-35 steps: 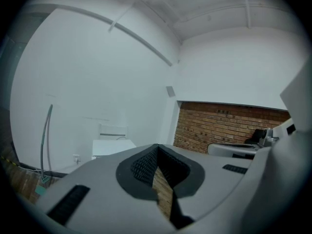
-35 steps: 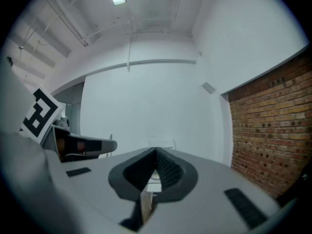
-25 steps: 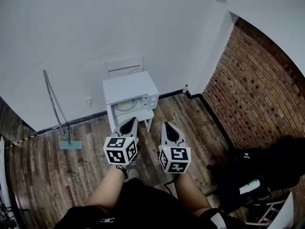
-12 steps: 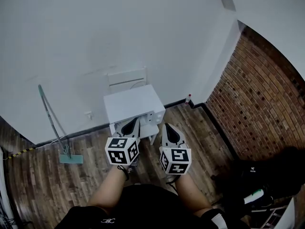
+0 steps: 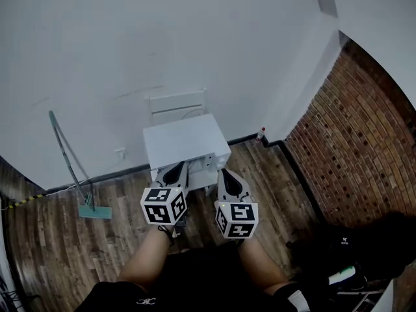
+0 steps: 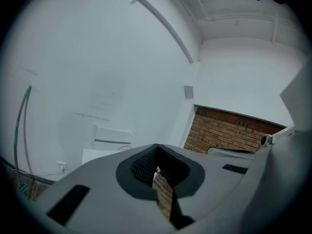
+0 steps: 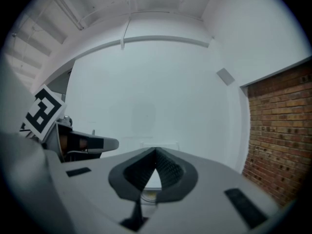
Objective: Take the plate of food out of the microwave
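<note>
- White wall (image 5: 130,44): back of room.
- Wood floor (image 5: 52,239).
- Brick wall (image 5: 351,129): right side.
- Microwave (image 5: 185,145): white, on low stand against wall, just ahead of both grippers.
- Chair (image 5: 177,106): behind microwave.
- Mop (image 5: 91,207): leaning on wall, left.
- Left gripper (image 5: 175,169): jaws closed, empty, aimed at microwave front.
- Right gripper (image 5: 227,173): jaws closed, empty, beside left.
- Plate (image 7: 147,195): only pale curved rim shows past right jaws; head view hides it.
- Bottle (image 5: 260,134): in floor corner.
</note>
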A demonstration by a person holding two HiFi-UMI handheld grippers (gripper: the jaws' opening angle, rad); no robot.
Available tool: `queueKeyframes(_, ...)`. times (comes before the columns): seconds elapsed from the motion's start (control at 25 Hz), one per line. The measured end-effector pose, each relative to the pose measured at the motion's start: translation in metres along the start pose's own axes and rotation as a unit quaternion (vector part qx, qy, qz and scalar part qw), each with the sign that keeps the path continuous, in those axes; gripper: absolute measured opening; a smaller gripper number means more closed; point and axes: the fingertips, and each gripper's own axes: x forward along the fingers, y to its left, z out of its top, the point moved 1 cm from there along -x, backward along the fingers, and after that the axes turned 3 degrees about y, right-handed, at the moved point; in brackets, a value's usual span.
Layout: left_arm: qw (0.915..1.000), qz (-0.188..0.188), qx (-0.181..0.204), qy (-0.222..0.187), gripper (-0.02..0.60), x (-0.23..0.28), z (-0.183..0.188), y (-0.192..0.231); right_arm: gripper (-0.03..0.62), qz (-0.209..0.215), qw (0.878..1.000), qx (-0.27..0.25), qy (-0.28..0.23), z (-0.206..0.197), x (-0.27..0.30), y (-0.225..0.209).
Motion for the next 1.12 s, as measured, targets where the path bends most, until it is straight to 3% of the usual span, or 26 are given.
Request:
queueKeyframes(0.28, 0.9981, 0.058, -0.011, -0.014, -0.005, 0.016, 0.004, 0.023, 0.008, 0.061, 0.998, -0.016, 0.004, 0.001, 0.042, -0.003)
queueKeyframes(0.6, 0.9882, 0.145, -0.033, -0.037, -0.005, 0.058, 0.010, 0.026, 0.008, 0.145, 0.989, -0.036, 0.008, 0.012, 0.097, -0.040)
queueKeyframes(0.88, 0.9691, 0.229, -0.081, -0.043, -0.005, 0.083, -0.018, 0.016, 0.008, 0.229, 0.972, -0.045, 0.027, 0.000, 0.135, -0.072)
queueKeyframes(1.12, 0.9446, 0.295, -0.138, -0.044, -0.005, 0.090, -0.068, 0.006, 0.008, 0.303, 0.949, -0.065, 0.053, -0.032, 0.156, -0.078)
